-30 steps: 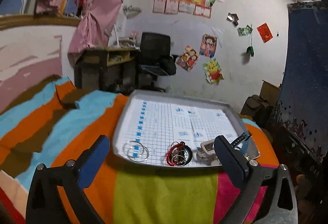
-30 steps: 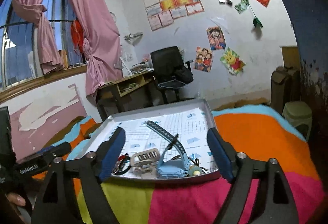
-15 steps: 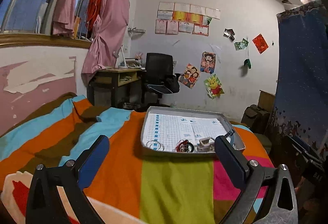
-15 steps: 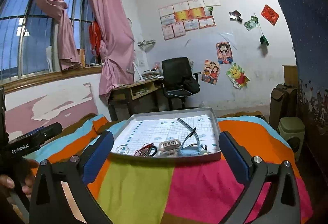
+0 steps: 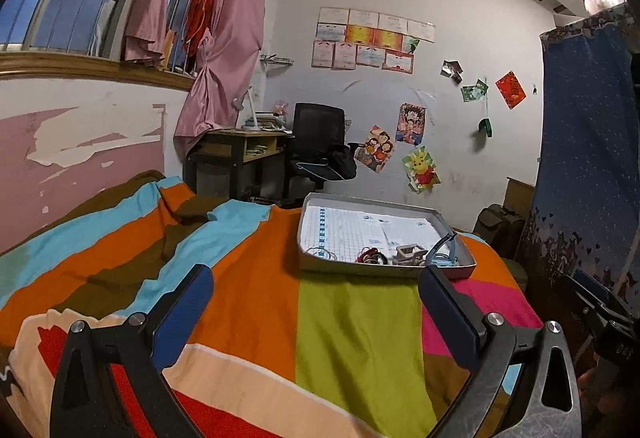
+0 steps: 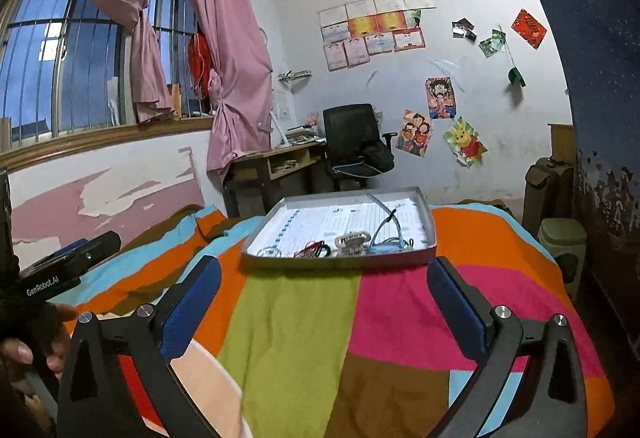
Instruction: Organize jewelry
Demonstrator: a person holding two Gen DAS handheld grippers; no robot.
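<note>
A tray point(image 6: 428, 252) is set on the bed point(image 6: 304, 322), with bangles point(image 6: 269, 250), bracelets point(image 6: 314, 249), a clip point(image 6: 352, 241) and a watch point(image 6: 386, 244) ranged left to right along its near edge. Behind, a chair point(image 6: 352, 141) is placed beside a desk point(image 6: 276, 161).

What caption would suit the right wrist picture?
Open right gripper, empty, above a striped bedspread, facing a grey tray of jewelry.

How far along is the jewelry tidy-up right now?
Looks done: clear bangles, red bracelets, a beige clip and a blue watch sit in a row along the tray's near edge. In hand: nothing; left gripper and right gripper are open, short of the tray. Left: possibly nothing.
</note>
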